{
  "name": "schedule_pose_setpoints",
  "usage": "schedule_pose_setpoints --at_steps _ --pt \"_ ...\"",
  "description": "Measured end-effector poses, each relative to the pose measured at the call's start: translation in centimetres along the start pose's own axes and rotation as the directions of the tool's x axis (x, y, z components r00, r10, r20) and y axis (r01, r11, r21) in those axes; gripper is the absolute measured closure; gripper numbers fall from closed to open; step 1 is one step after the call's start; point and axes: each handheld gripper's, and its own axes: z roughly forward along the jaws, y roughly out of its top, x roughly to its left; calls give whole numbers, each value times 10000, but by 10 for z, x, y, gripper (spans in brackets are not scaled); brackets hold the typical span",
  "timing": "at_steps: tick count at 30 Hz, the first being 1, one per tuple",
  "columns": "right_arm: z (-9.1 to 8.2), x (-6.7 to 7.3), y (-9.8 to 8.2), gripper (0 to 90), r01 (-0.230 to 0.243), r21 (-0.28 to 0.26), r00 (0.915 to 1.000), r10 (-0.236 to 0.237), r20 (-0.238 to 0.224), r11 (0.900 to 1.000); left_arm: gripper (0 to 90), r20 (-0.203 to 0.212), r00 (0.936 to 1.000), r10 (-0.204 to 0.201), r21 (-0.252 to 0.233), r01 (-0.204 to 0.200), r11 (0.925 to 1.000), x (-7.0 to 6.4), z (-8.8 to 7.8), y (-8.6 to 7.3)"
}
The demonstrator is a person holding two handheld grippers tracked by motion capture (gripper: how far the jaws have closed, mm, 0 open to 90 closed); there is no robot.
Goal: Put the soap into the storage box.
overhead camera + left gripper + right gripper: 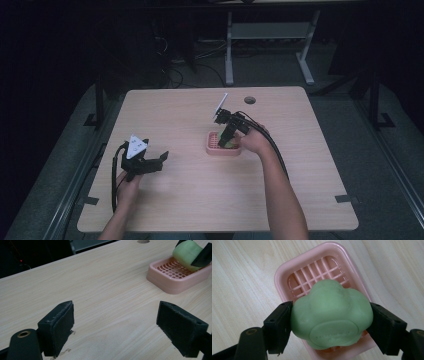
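Right gripper (329, 322) is pinching the green soap (331, 315) over the pink soap dish (284, 272) mid-table, so I'd be lowering it flat onto the grid before releasing; left gripper (122, 327) is idling near-left, jaws spread.

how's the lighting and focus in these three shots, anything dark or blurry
High view: table lit, surroundings nearly black, detail soft. Left gripper view: wood grain sharp, pink tray slightly soft. Right gripper view: green soap sharp and evenly lit, no glare.
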Motion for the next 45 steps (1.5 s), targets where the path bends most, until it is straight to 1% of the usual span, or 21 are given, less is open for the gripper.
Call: schedule_pose_setpoints --at_steps 6,20,24,32,38,39,40,42,45 --pt "2 0 2 243 -67 30 10000 67 -36 10000 143 -10 10000 -10 -14 10 10000 0 0 0" --pt "5 1 5 241 -103 51 9999 103 53 9999 143 4 10000 -18 -28 18 10000 -1 0 0" --pt "5 2 6 240 -33 69 9999 32 150 10000 143 0 10000 -17 -16 17 10000 -1 0 0" --pt "5 2 5 238 0 60 9998 -2 201 10000 143 -3 10000 -8 -11 8 10000 0 0 0" --pt "3 2 6 237 -15 -65 9998 17 191 10000 143 -6 10000 -12 -13 12 10000 0 0 0" --pt "3 2 6 238 43 -157 9998 -40 215 9999 143 -4 10000 -15 -23 15 10000 0 0 0" --pt "1 3 6 237 -4 -277 9997 11 239 9996 143 -17 10000 -7 -16 7 10000 0 0 0" --pt "-1 3 6 240 -6 -344 9998 14 216 9994 143 -20 10000 13 -10 -13 10000 0 0 0" --pt "-1 2 5 239 -50 -232 9999 53 124 9997 143 -13 10000 -5 -20 5 10000 0 0 0"
